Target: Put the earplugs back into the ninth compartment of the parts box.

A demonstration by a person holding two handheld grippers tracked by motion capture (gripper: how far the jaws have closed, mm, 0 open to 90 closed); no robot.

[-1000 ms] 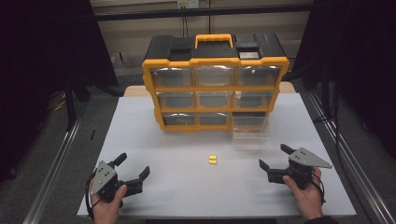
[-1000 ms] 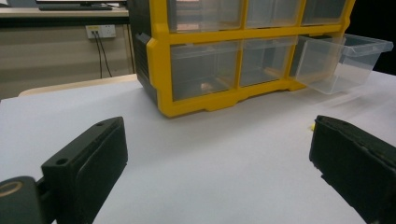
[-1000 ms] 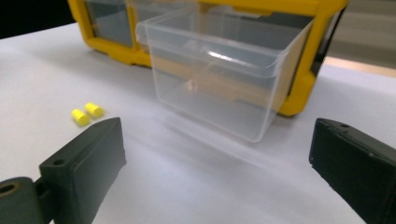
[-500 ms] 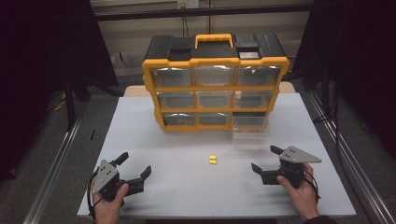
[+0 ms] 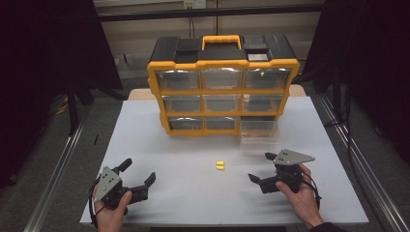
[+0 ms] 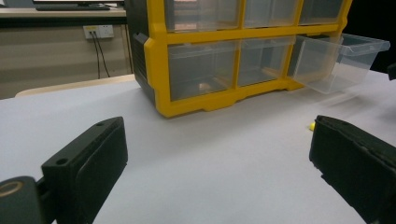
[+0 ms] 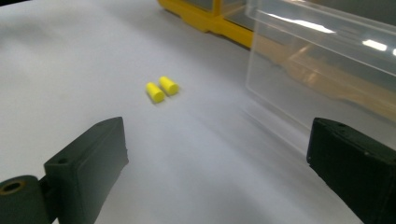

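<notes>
Two small yellow earplugs (image 5: 220, 166) (image 7: 161, 89) lie side by side on the white table, in front of a yellow and black drawer cabinet (image 5: 221, 86) (image 6: 201, 70). Its bottom right clear drawer (image 5: 259, 134) (image 6: 339, 60) (image 7: 322, 70) is pulled out. My right gripper (image 5: 262, 168) (image 7: 219, 186) is open, right of the earplugs and turned toward them, with nothing between its jaws. My left gripper (image 5: 139, 173) (image 6: 219, 182) rests open at the front left, also with nothing in it. A sliver of a yellow earplug (image 6: 311, 126) peeks beside its right jaw.
The white table (image 5: 193, 145) has free room between the grippers and the cabinet. Metal rails (image 5: 53, 174) run along both sides of the table. Dark curtains stand left and right, and a wall with cables is behind the cabinet.
My right gripper has moved left and slightly forward, toward the earplugs. The left gripper has barely moved.
</notes>
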